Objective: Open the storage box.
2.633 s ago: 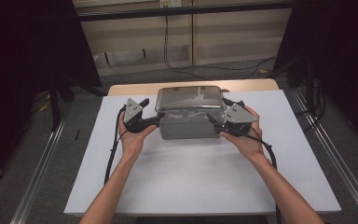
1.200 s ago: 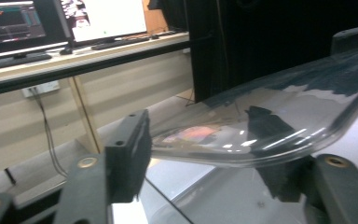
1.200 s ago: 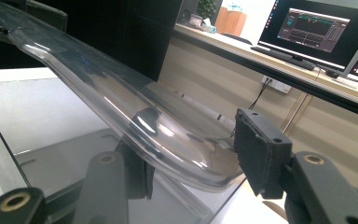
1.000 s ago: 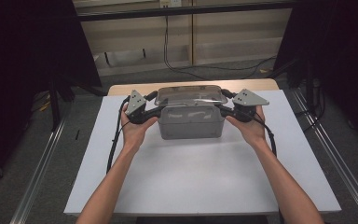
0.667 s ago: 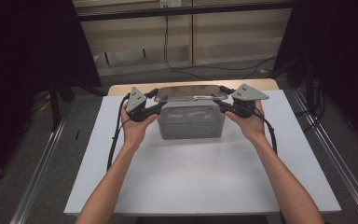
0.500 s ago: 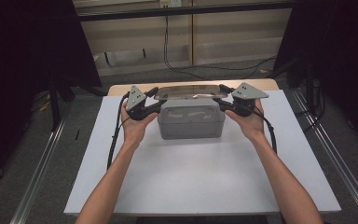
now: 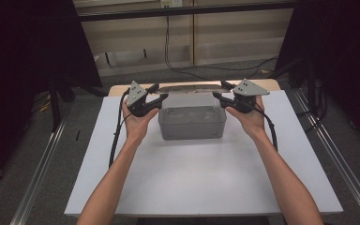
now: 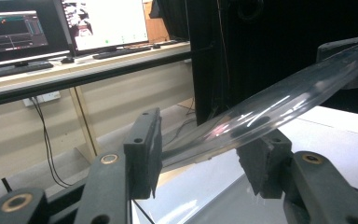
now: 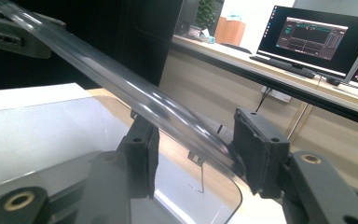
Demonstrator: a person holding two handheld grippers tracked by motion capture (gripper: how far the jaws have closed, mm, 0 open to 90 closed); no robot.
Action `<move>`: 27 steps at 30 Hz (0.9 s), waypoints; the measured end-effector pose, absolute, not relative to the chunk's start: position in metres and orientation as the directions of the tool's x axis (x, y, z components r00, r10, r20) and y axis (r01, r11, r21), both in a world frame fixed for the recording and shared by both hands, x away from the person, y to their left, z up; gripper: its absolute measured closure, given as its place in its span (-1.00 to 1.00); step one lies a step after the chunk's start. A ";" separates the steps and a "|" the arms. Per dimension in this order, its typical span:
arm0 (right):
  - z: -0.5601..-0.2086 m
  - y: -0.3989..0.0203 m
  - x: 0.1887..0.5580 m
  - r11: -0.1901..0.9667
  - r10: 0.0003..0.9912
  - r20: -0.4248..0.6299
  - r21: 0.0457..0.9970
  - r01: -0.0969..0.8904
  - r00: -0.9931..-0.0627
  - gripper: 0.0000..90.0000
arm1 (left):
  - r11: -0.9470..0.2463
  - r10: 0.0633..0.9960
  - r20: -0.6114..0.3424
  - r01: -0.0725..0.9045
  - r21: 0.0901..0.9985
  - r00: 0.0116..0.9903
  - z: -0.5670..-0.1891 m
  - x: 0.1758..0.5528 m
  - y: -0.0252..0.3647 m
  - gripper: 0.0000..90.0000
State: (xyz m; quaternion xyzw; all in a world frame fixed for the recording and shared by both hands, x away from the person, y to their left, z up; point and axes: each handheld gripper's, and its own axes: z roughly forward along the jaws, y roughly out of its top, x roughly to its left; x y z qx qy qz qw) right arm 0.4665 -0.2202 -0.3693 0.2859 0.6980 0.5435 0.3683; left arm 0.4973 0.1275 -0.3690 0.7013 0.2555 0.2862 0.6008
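A clear plastic lid (image 7: 191, 86) hangs in the air, just above a clear grey box (image 7: 192, 123) that stands open at the back middle of the white table (image 7: 192, 183). My left gripper (image 7: 159, 91) is shut on the lid's left end. Its jaws have just been closing with that end between them. My right gripper (image 7: 219, 90) is shut on the right end. In the left gripper view the lid (image 8: 270, 105) runs from between my left gripper's (image 8: 205, 149) pads to the far gripper. In the right gripper view the lid (image 9: 121, 79) crosses my right gripper (image 9: 196, 149) above the box rim (image 9: 233, 200).
Metal rails (image 7: 37, 173) run along the floor on both sides of the table. Cables (image 7: 178, 65) lie on the floor behind it. A desk with monitors (image 8: 102, 23) stands beyond, and dark curtains (image 7: 23, 56) hang at left and right.
Both grippers have risen from the box's sides, and the lid they hold has come up off the box. The box has stayed in place.
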 end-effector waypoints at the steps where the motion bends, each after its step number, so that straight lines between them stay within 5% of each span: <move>1: -0.370 -0.221 0.467 0.242 0.801 -0.199 0.970 0.002 -0.565 0.16 | -0.154 0.703 0.101 0.011 0.988 0.704 -0.368 0.498 0.128 0.15; 27: -0.372 -0.227 0.490 0.213 0.818 -0.173 0.977 0.008 -0.549 0.36 | -0.128 0.710 0.065 0.038 0.991 0.701 -0.364 0.515 0.130 0.27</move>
